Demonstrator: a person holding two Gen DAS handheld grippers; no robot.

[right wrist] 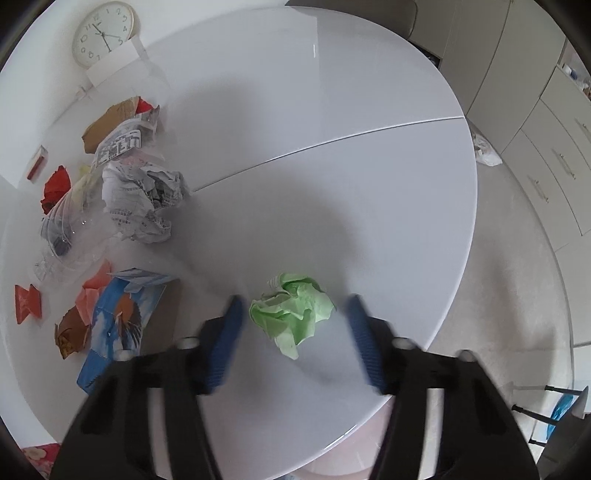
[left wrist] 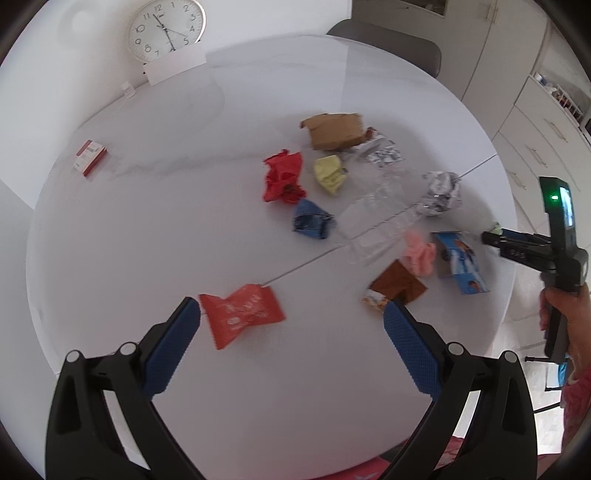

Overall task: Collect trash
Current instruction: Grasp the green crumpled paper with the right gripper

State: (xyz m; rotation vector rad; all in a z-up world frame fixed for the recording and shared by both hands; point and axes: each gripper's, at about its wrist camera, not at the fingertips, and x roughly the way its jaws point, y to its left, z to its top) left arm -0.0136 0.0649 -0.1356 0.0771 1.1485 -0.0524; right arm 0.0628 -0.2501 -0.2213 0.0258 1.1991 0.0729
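My left gripper [left wrist: 291,310] is open above the white round table [left wrist: 147,229]. An orange-red wrapper [left wrist: 242,315] lies between its blue fingertips, nearer the left one. My right gripper [right wrist: 295,306] is open, with a crumpled green paper [right wrist: 291,310] lying on the table between its fingers. The right gripper also shows in the left wrist view [left wrist: 491,236], at the table's right edge. Other trash lies in a cluster: red paper [left wrist: 282,177], yellow paper [left wrist: 330,173], a brown cardboard box [left wrist: 334,130], crumpled newspaper [right wrist: 142,205], a blue carton [right wrist: 118,325] and clear plastic [left wrist: 380,221].
A clock [left wrist: 166,29] and a white card [left wrist: 173,66] stand at the table's far side. A small red-and-white box [left wrist: 89,157] lies far left. A grey chair [left wrist: 391,44] stands behind the table. Cabinets [right wrist: 546,155] line the right wall.
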